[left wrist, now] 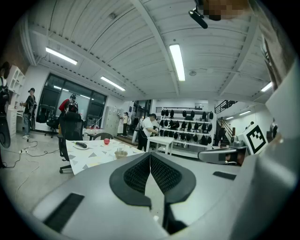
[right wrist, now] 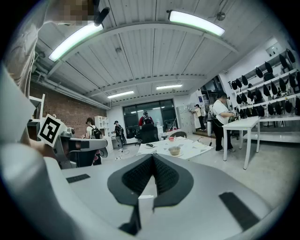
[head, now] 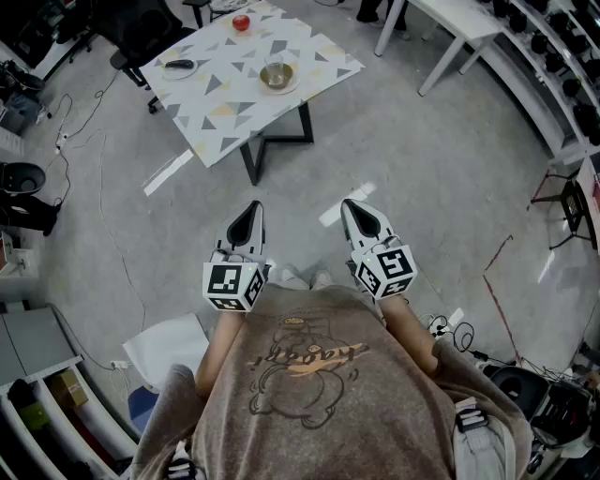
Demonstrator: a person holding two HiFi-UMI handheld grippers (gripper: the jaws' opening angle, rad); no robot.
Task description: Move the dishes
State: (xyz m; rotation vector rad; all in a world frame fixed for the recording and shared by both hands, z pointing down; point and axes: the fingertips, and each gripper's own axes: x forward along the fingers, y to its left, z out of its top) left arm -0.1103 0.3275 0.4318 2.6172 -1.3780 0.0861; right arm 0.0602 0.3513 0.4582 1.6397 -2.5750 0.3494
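Holding the left gripper (head: 251, 208) and the right gripper (head: 352, 206) side by side just ahead of the chest, both pointing toward the table. Keeping each pair of jaws pressed together, with nothing between them.

Standing well apart from the table (head: 234, 108), which is draped in a triangle-patterned cloth (head: 314, 58).

Seeing, on its nearer side, a clear bowl (head: 277, 75) sitting on a saucer (head: 292, 86) and carrying something brownish inside.

Seeing, toward the left edge, a white plate (head: 165, 69) bearing a dark elongated object (head: 179, 64), too small to identify.

Spotting, farthest off, a red round item (head: 241, 22) near the table's far edge. Whether it is sitting in a dish cannot be made out.
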